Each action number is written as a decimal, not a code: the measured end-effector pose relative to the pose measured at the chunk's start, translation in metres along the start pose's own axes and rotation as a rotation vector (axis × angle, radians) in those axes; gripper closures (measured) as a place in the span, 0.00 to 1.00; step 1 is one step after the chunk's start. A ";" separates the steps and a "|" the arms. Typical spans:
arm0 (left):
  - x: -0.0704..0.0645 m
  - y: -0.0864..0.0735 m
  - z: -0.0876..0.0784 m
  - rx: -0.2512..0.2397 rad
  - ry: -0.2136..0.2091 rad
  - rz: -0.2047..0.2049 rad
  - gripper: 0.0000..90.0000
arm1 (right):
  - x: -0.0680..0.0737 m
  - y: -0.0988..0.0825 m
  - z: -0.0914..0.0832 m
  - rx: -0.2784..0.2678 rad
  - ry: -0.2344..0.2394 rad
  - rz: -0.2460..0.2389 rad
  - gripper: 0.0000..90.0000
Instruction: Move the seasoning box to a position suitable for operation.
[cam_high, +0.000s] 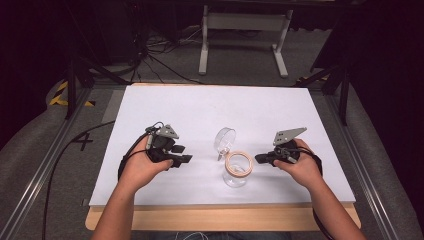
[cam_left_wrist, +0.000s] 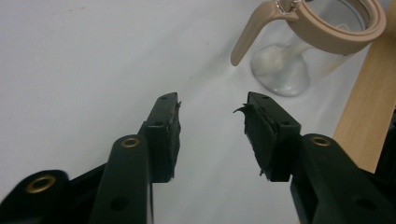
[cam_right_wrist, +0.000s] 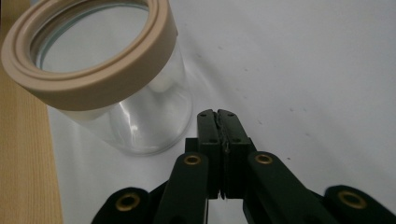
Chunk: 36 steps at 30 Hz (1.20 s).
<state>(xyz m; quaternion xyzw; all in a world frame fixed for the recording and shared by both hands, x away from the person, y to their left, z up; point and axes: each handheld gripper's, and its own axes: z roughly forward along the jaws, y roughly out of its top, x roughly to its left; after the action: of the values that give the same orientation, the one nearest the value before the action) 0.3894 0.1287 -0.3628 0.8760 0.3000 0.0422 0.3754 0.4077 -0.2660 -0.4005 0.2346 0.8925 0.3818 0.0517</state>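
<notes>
A clear glass jar (cam_high: 236, 171) with a beige ring around its mouth stands on the white board (cam_high: 215, 107), and its clear lid (cam_high: 225, 138) is swung up and back. My left gripper (cam_high: 183, 154) rests to the jar's left, open, with nothing between its jaws. In the left gripper view the gripper (cam_left_wrist: 212, 109) points toward the jar (cam_left_wrist: 289, 65), whose beige clasp (cam_left_wrist: 246, 39) hangs down. My right gripper (cam_high: 259, 159) lies just right of the jar, shut and empty. The right gripper view has the gripper (cam_right_wrist: 218, 115) close beside the jar (cam_right_wrist: 140, 112), apart from the glass.
The white board lies on a wooden table (cam_high: 225, 218), whose front edge shows near the person's forearms. A cable (cam_high: 75, 145) trails off the board's left side. A white metal stand (cam_high: 245, 30) is on the floor beyond the table.
</notes>
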 end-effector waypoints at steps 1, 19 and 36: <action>-0.002 0.000 0.001 -0.014 -0.003 -0.003 0.63 | 0.001 0.000 0.001 0.006 0.004 0.000 1.00; -0.006 0.002 0.007 0.051 -0.118 -0.020 0.93 | 0.011 0.002 0.020 0.062 0.053 -0.036 1.00; -0.007 0.003 0.008 0.075 -0.102 -0.015 1.00 | 0.014 0.002 0.022 0.094 0.066 -0.033 1.00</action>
<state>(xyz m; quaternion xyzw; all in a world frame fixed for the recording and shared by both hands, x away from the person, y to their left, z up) 0.3875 0.1185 -0.3652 0.8881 0.2885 -0.0164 0.3574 0.4022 -0.2438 -0.4131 0.2093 0.9143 0.3463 0.0173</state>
